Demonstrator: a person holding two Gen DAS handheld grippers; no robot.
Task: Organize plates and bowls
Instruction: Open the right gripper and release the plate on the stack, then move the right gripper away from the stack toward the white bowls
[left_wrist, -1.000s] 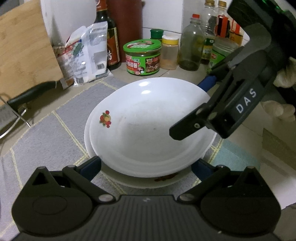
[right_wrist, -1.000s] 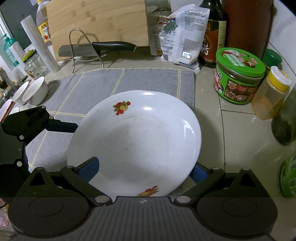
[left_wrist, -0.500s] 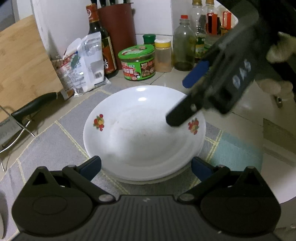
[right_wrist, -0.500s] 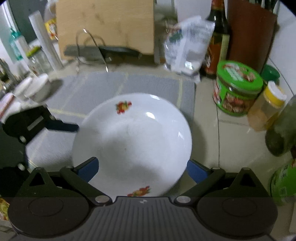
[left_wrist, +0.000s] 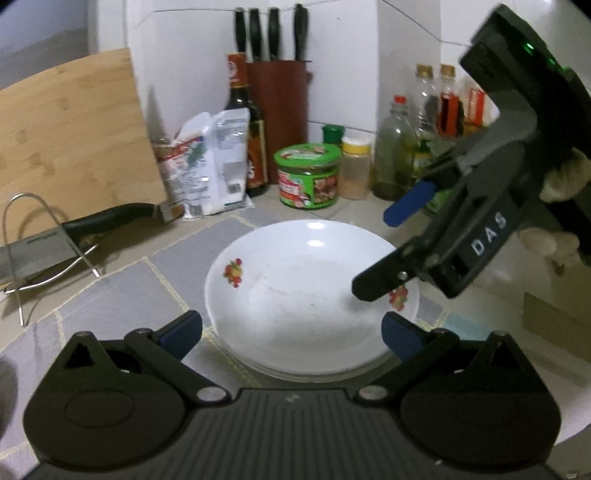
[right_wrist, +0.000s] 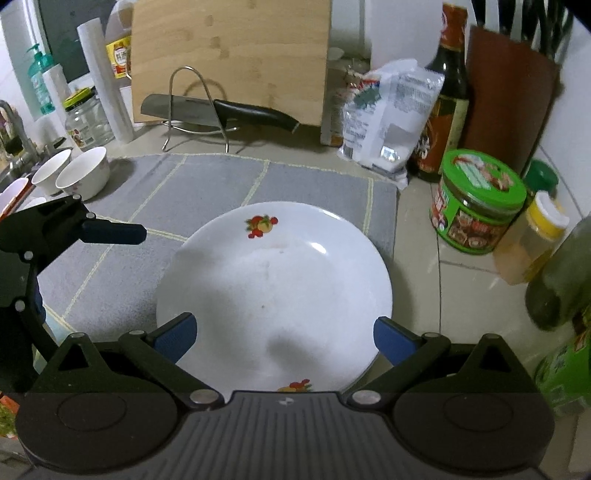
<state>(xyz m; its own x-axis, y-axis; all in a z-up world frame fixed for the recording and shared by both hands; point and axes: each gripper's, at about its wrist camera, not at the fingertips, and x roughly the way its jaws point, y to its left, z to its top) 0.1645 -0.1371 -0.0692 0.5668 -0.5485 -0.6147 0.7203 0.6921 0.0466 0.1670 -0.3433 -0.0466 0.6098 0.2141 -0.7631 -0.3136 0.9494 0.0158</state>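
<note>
On the grey mat (right_wrist: 207, 184) at mid-bench, the white plate (right_wrist: 273, 288), tilted a second ago, now lies flat atop what seems a second plate. Both left tongs (left_wrist: 291, 330) and right tongs (right_wrist: 282, 336) hang released and have drawn back, so this stacking looks finished. Two bowls (right_wrist: 70, 175) wait far left. Jars, bottles and a cutting board (right_wrist: 229, 55) crowd the tiled kitchen corner.

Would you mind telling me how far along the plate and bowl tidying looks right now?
Done: the white plates lie stacked on the grey mat; a second rim shows beneath the top one in the left wrist view. In hand: nothing, as the left gripper and right gripper both hover open around the stack. Left: the white bowls at the mat's far left edge look ungathered.
</note>
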